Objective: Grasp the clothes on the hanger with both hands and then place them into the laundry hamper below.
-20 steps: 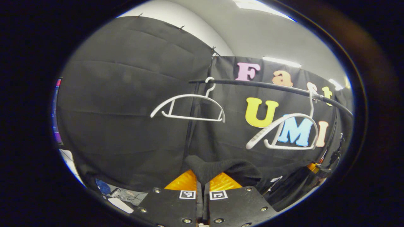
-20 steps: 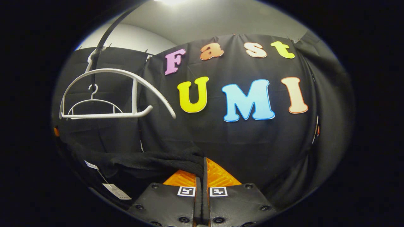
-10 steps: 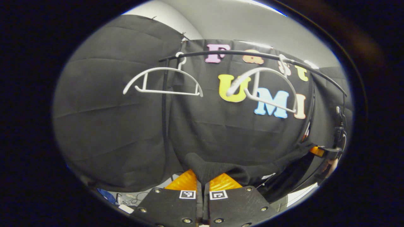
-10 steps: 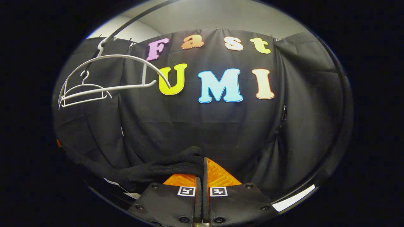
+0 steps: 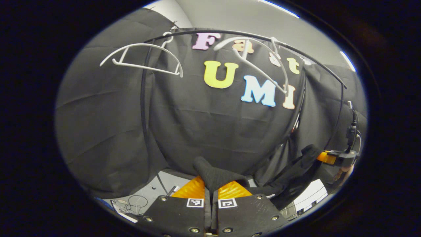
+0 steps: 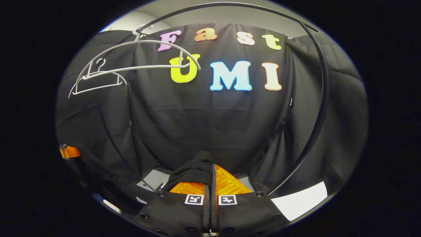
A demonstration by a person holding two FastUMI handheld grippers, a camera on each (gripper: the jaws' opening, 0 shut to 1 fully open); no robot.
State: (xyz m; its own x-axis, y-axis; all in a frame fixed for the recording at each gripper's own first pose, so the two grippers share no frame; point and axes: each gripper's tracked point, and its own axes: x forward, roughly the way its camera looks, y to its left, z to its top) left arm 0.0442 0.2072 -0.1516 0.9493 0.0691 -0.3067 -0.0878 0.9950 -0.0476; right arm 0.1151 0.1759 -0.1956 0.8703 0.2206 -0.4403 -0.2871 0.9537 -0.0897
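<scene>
A black knit garment (image 5: 213, 174) is pinched between my left gripper's (image 5: 210, 188) fingers, which are shut on it. From there the cloth trails right and hangs toward the other gripper (image 5: 332, 158), seen far right in the left gripper view. My right gripper (image 6: 210, 186) is shut on another bunch of the same black garment (image 6: 194, 169). Two bare white hangers (image 5: 144, 57) (image 5: 260, 62) hang on the black rail (image 5: 230, 32) high above. In the right gripper view the same white hangers (image 6: 138, 65) sit at the upper left. The hamper is out of sight.
The rail's black upright (image 5: 143, 108) drops down left of centre, and the rail's curved end (image 6: 320, 98) runs down the right. Pale floor (image 6: 299, 200) shows low, with cables (image 5: 135, 200) on it at the lower left.
Both grippers have come down with the garment: rail and hangers have risen in both views, and floor now shows below. The nearer hanger is swinging.
</scene>
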